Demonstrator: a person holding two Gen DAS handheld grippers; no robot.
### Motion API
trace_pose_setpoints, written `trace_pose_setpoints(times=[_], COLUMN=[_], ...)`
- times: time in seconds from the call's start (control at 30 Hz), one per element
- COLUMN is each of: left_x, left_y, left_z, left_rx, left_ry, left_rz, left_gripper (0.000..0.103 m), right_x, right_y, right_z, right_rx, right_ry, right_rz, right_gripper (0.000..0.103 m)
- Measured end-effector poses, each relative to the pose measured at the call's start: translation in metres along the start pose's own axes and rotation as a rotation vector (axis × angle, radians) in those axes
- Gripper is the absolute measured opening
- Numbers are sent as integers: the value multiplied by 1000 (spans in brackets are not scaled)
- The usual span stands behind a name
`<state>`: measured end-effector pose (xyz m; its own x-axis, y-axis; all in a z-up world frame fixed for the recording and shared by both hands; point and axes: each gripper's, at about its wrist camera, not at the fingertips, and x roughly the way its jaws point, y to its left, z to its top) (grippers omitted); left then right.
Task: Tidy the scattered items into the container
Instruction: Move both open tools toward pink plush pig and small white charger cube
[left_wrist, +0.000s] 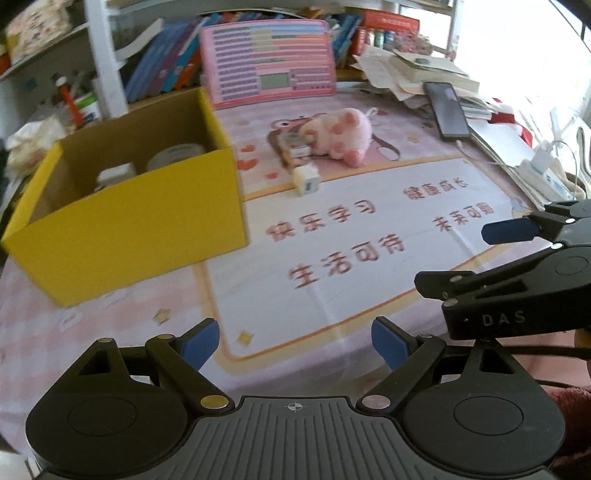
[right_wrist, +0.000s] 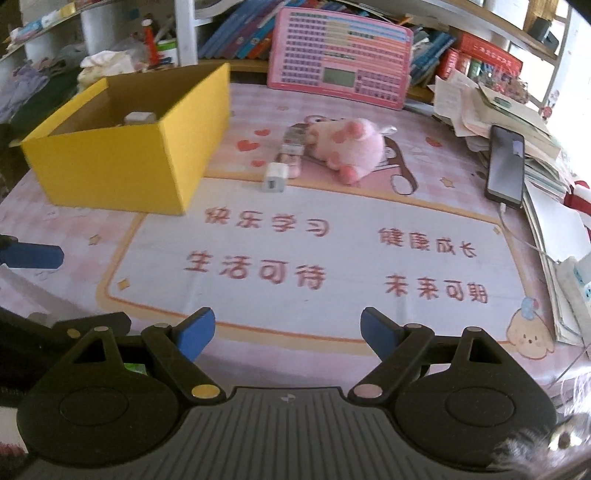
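A yellow cardboard box (left_wrist: 129, 229) (right_wrist: 122, 158) stands open at the left of the pink desk mat, with a white tape roll (left_wrist: 177, 153) and a small white jar (left_wrist: 118, 175) inside. To its right lie a white charger cube (left_wrist: 306, 180) (right_wrist: 275, 177), a small silver packet (left_wrist: 293, 146) (right_wrist: 293, 142) and a pink plush pig (left_wrist: 340, 134) (right_wrist: 351, 147). My left gripper (left_wrist: 295, 343) hovers open over the mat's near edge, nothing between its blue pads. My right gripper (right_wrist: 286, 338) (left_wrist: 476, 254) is open and empty too, just right of the left one.
A pink learning board (left_wrist: 267, 62) (right_wrist: 340, 59) leans against books at the back. A black phone (left_wrist: 447, 109) (right_wrist: 506, 166) on a cable rests on a paper stack (right_wrist: 480, 107) at the right. A white shelf post (left_wrist: 105, 59) rises behind the box.
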<state>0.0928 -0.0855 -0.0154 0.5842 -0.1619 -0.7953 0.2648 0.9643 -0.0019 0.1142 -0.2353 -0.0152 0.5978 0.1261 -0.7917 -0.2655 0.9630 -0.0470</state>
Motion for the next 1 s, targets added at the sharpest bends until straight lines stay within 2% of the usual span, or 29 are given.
trace_pose_setpoints(times=[0.53, 0.73, 1.0], left_x=[48, 59, 74], left_y=[-56, -65, -67], left_z=[61, 76, 97], left_rx=[113, 110, 112], left_ry=[-5, -22, -27], left_rz=[-25, -20, 33], left_gripper=[91, 90, 90], right_x=[20, 32, 49], right_y=[-92, -110, -123], right_z=[26, 35, 54], right_rx=[119, 131, 120], right_ry=[-46, -50, -65], right_rz=[-14, 9, 39], right_gripper=[86, 86, 85])
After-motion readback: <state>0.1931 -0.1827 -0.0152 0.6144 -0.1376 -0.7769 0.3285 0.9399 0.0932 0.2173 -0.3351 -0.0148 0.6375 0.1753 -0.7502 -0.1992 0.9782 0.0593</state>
